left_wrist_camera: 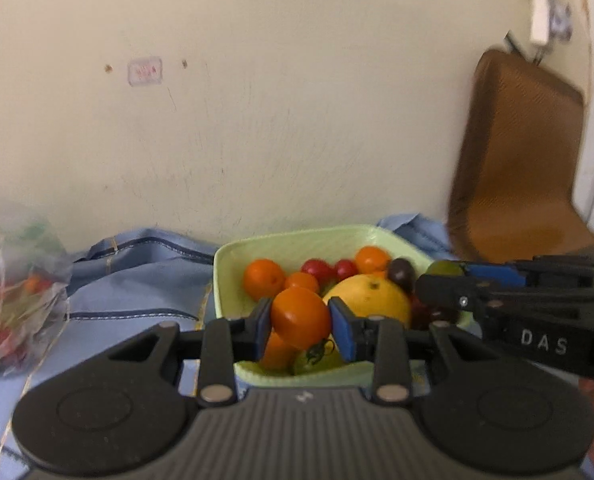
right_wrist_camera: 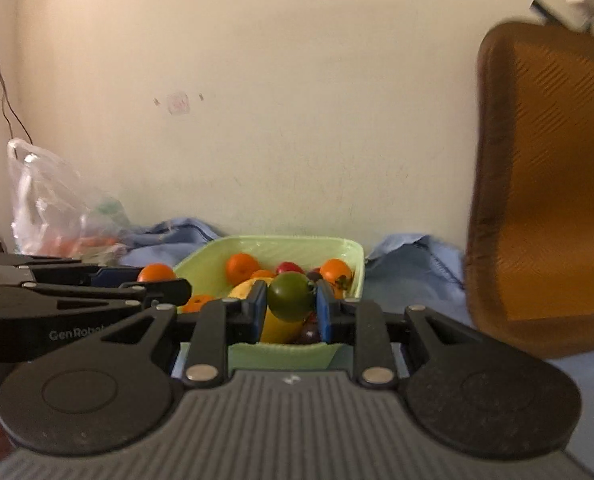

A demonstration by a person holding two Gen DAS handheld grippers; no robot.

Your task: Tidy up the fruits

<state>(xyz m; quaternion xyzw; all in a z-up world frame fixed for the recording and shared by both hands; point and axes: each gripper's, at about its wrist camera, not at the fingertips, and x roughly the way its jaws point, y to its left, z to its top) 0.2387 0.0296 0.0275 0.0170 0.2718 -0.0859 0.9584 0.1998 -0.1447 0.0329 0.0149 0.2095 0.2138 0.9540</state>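
Both grippers carry fruit: my left gripper [left_wrist_camera: 301, 320] is clamped on an orange tomato [left_wrist_camera: 300, 317], and my right gripper [right_wrist_camera: 291, 302] pinches a green tomato [right_wrist_camera: 291, 296]. Each fruit hangs above the pale green tray [left_wrist_camera: 233, 256] of mixed fruit, with a yellow fruit [left_wrist_camera: 371, 300] at its centre. At nine o'clock sits a clear plastic bag [right_wrist_camera: 53, 204]; at three o'clock stands a brown chair [right_wrist_camera: 545, 184].

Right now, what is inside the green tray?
The green tray holds small orange fruits, red cherry tomatoes, a dark plum-coloured one and a large yellow fruit. The left gripper and right gripper, each gripping a fruit, cover the near part.
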